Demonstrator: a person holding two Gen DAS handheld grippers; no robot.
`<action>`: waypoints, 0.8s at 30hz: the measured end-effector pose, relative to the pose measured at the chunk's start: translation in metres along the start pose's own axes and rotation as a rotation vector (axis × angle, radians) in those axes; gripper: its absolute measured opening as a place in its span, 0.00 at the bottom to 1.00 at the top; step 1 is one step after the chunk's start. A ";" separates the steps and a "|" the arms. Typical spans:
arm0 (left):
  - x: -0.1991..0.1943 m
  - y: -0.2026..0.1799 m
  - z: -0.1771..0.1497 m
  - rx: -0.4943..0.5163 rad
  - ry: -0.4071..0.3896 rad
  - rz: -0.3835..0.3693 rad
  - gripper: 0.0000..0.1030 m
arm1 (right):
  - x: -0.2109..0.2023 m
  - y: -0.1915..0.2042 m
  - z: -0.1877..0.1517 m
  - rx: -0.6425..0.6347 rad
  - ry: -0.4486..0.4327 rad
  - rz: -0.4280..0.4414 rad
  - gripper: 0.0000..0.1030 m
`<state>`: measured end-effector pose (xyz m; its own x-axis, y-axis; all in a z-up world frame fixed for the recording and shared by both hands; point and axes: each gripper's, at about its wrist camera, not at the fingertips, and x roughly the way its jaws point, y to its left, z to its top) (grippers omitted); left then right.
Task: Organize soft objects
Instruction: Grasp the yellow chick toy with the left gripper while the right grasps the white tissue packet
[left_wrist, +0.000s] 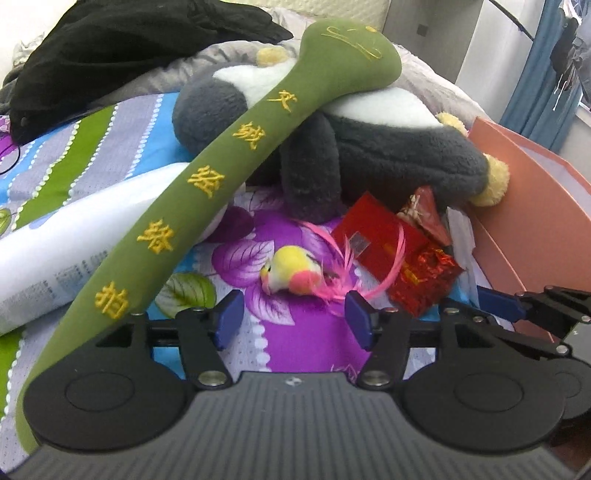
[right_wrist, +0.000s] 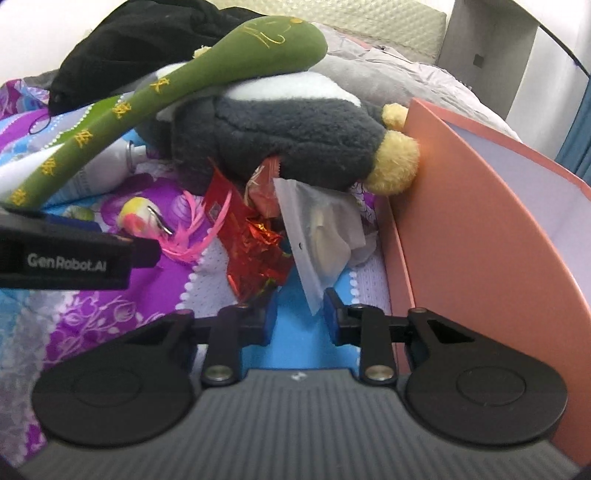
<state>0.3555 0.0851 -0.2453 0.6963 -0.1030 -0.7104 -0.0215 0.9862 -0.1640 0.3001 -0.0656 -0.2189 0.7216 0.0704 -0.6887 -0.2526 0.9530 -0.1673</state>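
Pink box (right_wrist: 461, 229) on right, open side up, inside looks bare, hard to see. Left tongs (left_wrist: 291, 317) spread, holding nothing, "GenRobot.AI" on side. Right tongs (right_wrist: 300, 319) spread, white plastic bag (right_wrist: 317, 236) corner between tips. Green plush stick (left_wrist: 221, 166), yellow embroidered characters, runs lower-left to upper-right across grey penguin plush (right_wrist: 295, 136) on bed (left_wrist: 295, 350). Small bird toy (left_wrist: 288, 275) ahead.

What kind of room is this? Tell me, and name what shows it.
Most likely a bedroom, on a bed: a flowered bedsheet underlies everything, a grey quilt is bunched behind, and plush toys lie about, a grey penguin under a green stick-shaped plush.
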 end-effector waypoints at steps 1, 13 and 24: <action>0.001 -0.001 0.001 0.004 -0.004 -0.003 0.64 | 0.002 0.000 0.001 -0.004 0.000 0.000 0.18; 0.009 -0.007 0.006 -0.056 -0.052 0.060 0.49 | -0.007 -0.002 -0.001 -0.022 -0.018 -0.006 0.04; -0.021 0.002 -0.003 -0.111 -0.061 0.063 0.42 | -0.038 0.005 -0.015 -0.045 -0.023 0.012 0.03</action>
<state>0.3391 0.0889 -0.2328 0.7336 -0.0296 -0.6789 -0.1435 0.9698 -0.1973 0.2614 -0.0679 -0.2042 0.7331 0.0891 -0.6743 -0.2894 0.9380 -0.1907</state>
